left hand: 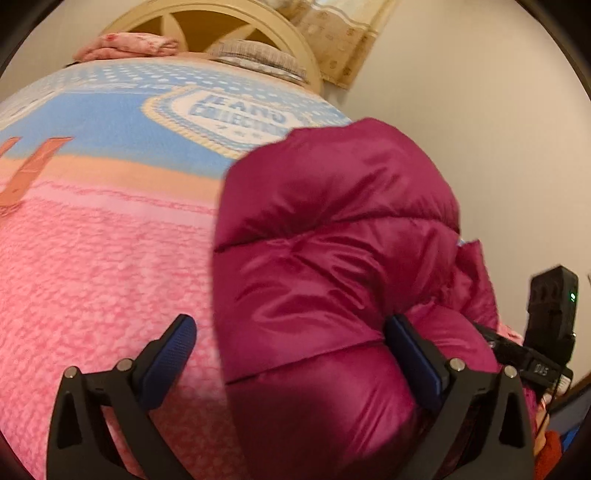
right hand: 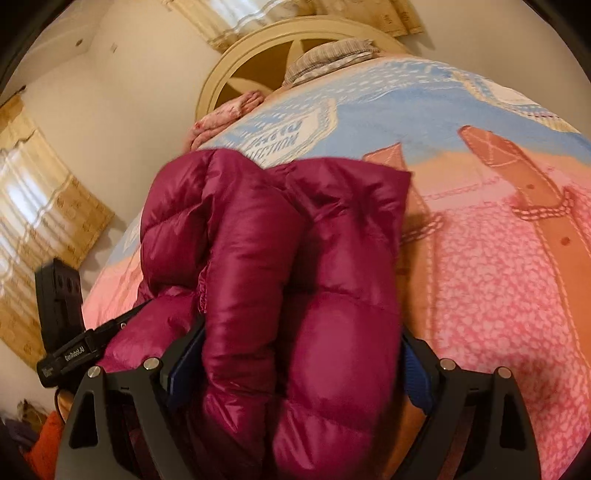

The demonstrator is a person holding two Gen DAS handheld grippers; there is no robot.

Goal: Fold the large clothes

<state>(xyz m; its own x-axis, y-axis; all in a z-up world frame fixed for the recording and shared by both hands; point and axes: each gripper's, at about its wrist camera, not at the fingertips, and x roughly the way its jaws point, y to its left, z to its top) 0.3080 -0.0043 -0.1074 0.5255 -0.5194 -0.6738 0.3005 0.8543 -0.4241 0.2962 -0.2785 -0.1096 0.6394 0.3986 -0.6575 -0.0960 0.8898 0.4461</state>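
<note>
**Puffy jacket sits bundled on bed as both grippers stand wide**

At the bottom of the left wrist view, the left gripper (left hand: 291, 354) is spread wide, its left blue pad over bare bedspread and its right pad against the side of a magenta quilted jacket (left hand: 332, 236); nothing is pinched. In the right wrist view, the right gripper (right hand: 295, 373) also stands wide, with the jacket (right hand: 266, 251) bulging up between its fingers, not visibly squeezed. The jacket lies in a thick, rolled bundle on the pink and blue bedspread (left hand: 103, 258), filling the lower centre and right of the left view and the centre of the right view. Beyond it, a folded pink cloth (left hand: 129, 46) and a grey pillow (left hand: 255, 55) rest against the cream headboard (left hand: 207, 18) at the top of the frame.

The jacket looks light, soft and springy, with a shiny shell that is likely slippery; it will probably puff back when let go. A firm pinch at a stitched seam or hem should hold better than a grab at a padded bulge.
</note>
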